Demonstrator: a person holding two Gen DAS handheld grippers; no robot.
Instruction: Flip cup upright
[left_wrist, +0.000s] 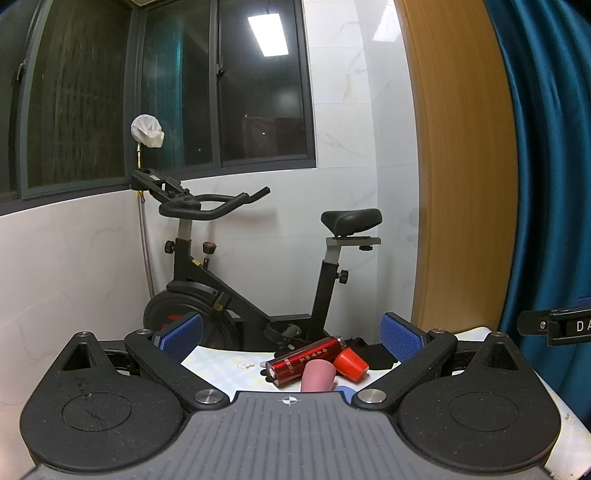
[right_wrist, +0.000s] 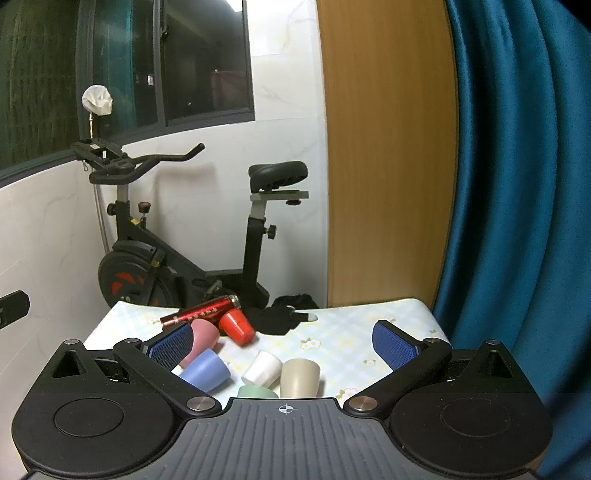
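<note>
I have both grippers held above the near edge of the worktop (right_wrist: 343, 325), which wears a pale checked cloth with small flowers. My left gripper (left_wrist: 291, 334) has its blue pads spread wide with nothing between them, and my right gripper (right_wrist: 284, 341) is just as wide apart and empty. Through the right wrist camera I see the cups bunched close in front of me: a beige cup (right_wrist: 299, 376) standing mouth down, a white cup (right_wrist: 262, 369) tipped on its side just beside it, a blue cup (right_wrist: 207, 371) on its side to the left, a pink cup (right_wrist: 205, 338) partly hidden behind my left pad, and the top of a green cup (right_wrist: 256, 392) cut off by the gripper body. Farther back a red cup (right_wrist: 236, 326) lies on its side touching a red metal cylinder (right_wrist: 201, 314), with a black cloth (right_wrist: 277, 319) next to them. An exercise bike (right_wrist: 166, 236) stands beyond the worktop against the white wall, and a blue curtain (right_wrist: 517, 184) hangs on the right.
</note>
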